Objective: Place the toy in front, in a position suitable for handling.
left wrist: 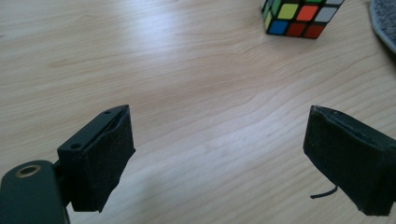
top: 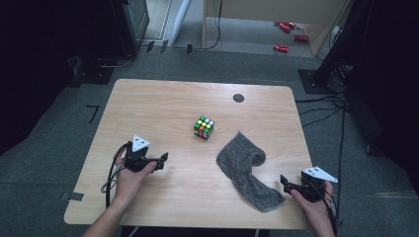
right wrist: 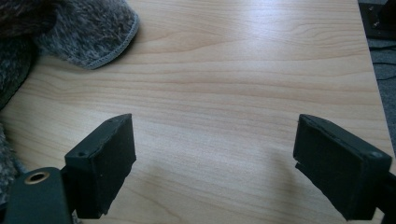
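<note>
A scrambled colour cube stands near the middle of the wooden table; in the left gripper view the cube sits at the top edge. A grey fuzzy cloth lies crumpled to the cube's right, running toward the front edge, and the cloth fills the upper left of the right gripper view. My left gripper rests open at the front left, aimed toward the cube, jaws wide over bare wood. At the front right corner my right gripper is open just beside the cloth's near end, nothing between its jaws.
A small black round disc is set in the table's far right part. Grey carpet surrounds the table, with cables on the right, dark equipment at both sides, and red objects on the floor beyond.
</note>
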